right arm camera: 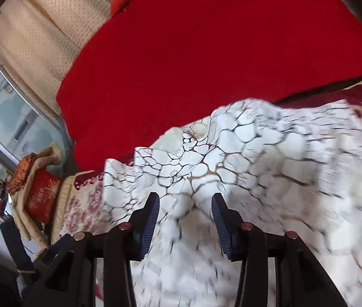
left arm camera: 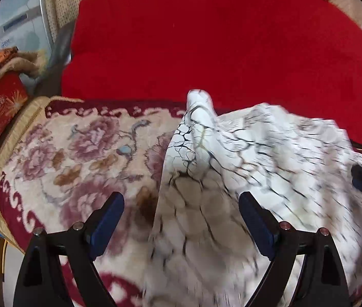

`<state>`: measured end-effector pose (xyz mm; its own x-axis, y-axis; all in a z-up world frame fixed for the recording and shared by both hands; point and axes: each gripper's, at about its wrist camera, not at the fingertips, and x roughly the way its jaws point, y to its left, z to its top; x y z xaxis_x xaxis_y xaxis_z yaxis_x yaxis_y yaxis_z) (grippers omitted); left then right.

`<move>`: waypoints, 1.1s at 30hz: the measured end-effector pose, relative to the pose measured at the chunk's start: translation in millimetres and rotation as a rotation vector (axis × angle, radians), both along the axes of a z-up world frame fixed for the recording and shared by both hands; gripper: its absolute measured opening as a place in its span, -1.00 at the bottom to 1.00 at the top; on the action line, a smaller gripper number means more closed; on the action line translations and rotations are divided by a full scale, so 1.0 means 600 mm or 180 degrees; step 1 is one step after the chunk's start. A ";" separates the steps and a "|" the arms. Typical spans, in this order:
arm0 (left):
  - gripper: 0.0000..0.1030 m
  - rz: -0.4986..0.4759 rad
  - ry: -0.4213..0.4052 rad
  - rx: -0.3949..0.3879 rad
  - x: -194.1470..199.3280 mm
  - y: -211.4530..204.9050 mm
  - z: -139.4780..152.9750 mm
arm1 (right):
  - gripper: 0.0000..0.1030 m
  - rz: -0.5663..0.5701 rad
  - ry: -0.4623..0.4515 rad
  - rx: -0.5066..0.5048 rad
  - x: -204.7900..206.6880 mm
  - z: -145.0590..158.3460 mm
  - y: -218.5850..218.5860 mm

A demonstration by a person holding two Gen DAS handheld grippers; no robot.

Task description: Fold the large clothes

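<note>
Item: 1 white garment (left arm camera: 232, 179) with dark crackle print, lying rumpled on the floral blanket (left arm camera: 78, 153) before a red cushion (left arm camera: 206, 38). My left gripper (left arm camera: 181, 204) stands wide apart, empty; my right gripper (right arm camera: 184, 204) half apart, cloth between, unpinched. I'd catch both edges evenly before folding. Containers: none visible.

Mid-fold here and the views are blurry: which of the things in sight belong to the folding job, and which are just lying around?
Part of the job:
- white crackle-print garment
- left gripper, jaws wide open
- right gripper, jaws partly open over the cloth

Just lying about:
- red blanket
- floral rug
- red cushion
- cream knitted cover
</note>
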<state>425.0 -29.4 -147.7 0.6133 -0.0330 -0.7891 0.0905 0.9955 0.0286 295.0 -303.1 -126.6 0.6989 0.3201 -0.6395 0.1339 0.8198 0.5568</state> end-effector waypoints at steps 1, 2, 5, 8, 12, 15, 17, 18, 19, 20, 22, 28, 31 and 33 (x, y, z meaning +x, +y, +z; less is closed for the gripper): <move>0.77 0.0030 0.0118 0.0068 0.023 -0.003 -0.019 | -0.16 0.0008 0.0070 0.0038 0.017 -0.020 -0.001; 0.77 0.0088 0.0293 0.0170 0.047 -0.007 -0.043 | -0.16 -0.0005 0.0213 0.0085 0.036 -0.046 -0.004; 0.81 0.0115 0.0646 0.0039 0.083 -0.001 -0.092 | -0.24 0.0055 0.0521 0.0128 0.083 -0.094 -0.005; 0.81 0.0099 0.0612 -0.0092 0.075 0.014 -0.082 | -0.17 0.0175 0.0528 0.0065 0.087 -0.080 -0.001; 0.80 0.0140 0.0394 -0.0239 0.025 0.065 -0.037 | -0.17 0.0118 0.0414 0.0253 0.066 -0.071 -0.013; 0.80 0.0172 0.0306 -0.0315 -0.026 0.113 -0.010 | -0.09 0.0193 0.0279 0.0283 0.040 -0.051 -0.006; 0.80 0.0164 0.0303 -0.0419 -0.060 0.140 -0.001 | 0.11 0.0292 0.0165 0.0275 0.017 -0.035 0.002; 0.81 0.0163 0.0306 -0.0487 -0.077 0.150 -0.001 | 0.12 0.0322 0.0126 0.0252 0.010 -0.030 0.006; 0.81 0.0165 0.0320 -0.0615 -0.100 0.161 -0.005 | 0.12 0.0353 0.0090 0.0223 0.003 -0.024 0.012; 0.81 0.0163 0.0354 -0.0731 -0.111 0.171 -0.011 | 0.12 0.0398 0.0065 0.0190 -0.004 -0.021 0.017; 0.81 0.0178 0.0467 -0.1054 -0.130 0.192 -0.033 | 0.12 0.0438 0.0071 0.0181 -0.013 -0.021 0.021; 0.81 0.0252 0.0940 -0.1962 -0.167 0.174 -0.111 | 0.12 0.0547 0.0126 0.0163 -0.048 -0.032 0.023; 0.81 0.0334 0.0940 -0.2231 -0.191 0.156 -0.130 | 0.12 0.0553 0.0109 0.0138 -0.058 -0.033 0.015; 0.81 0.0418 0.0892 -0.2295 -0.198 0.146 -0.140 | 0.12 0.0552 0.0089 0.0129 -0.064 -0.032 0.008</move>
<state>306.3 58.4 -231.8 0.4287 -0.5371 -0.7265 -0.1209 0.7628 -0.6353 256.7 -298.3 -145.9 0.6131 0.4601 -0.6422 0.0085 0.8090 0.5877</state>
